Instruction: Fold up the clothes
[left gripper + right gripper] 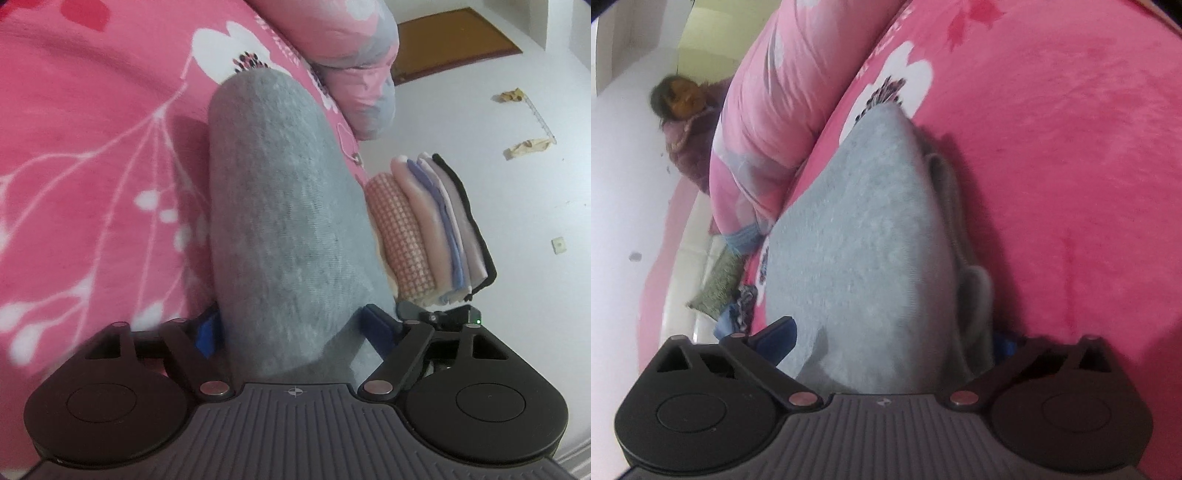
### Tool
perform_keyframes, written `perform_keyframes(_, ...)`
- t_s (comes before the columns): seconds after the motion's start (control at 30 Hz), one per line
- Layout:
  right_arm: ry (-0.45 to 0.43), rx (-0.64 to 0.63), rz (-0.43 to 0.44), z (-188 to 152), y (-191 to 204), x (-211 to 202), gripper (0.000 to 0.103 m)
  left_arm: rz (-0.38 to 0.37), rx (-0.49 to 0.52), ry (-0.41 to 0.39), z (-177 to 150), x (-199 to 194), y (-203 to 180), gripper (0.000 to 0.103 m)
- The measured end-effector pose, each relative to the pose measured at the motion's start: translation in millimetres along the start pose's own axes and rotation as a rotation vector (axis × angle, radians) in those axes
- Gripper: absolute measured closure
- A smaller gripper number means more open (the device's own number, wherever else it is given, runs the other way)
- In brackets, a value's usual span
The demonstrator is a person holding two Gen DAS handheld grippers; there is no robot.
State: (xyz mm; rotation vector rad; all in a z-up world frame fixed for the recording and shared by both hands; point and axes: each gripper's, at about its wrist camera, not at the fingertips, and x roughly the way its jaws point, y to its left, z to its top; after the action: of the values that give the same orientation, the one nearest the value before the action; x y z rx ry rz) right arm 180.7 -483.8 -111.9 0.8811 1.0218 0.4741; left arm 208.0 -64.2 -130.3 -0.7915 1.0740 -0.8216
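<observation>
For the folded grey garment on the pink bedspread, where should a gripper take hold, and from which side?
Probably the near short end of the grey garment, approached low along its length, as the left gripper sits now with jaws straddling that end. It lies as a long thick bundle, narrow enough there to fit between the jaws. In the right wrist view loose layers show along one long edge, so pinch all of them.

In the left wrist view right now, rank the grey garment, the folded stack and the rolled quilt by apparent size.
1. grey garment, clearly largest, though nearest the camera.
2. and 3. folded stack and rolled quilt look alike; the quilt lies farther off and is cropped, so no ranking.
</observation>
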Motion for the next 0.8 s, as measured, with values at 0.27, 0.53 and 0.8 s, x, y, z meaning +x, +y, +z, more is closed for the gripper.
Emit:
perform_keyframes(0.27, -0.002, 0.016, 0.047, -19.3, 21.5, 3.9, 0.019, -0.051, 0.024, 0.061, -4.1, -11.9, -8.1, 0.027)
perform_keyframes(0.53, 0.015, 0.007, 0.09, -60.4, 52.6, 6.9, 0.022, -0.029, 0.125, 0.092, -25.5, -63.6, -23.8, 0.03)
perform_keyframes(0.8, -0.051, -0.048, -0.045, -121.2, 45.7, -20.8, 0.024, 0.202, 0.265, 0.013, -83.7, -133.7, -15.6, 0.029)
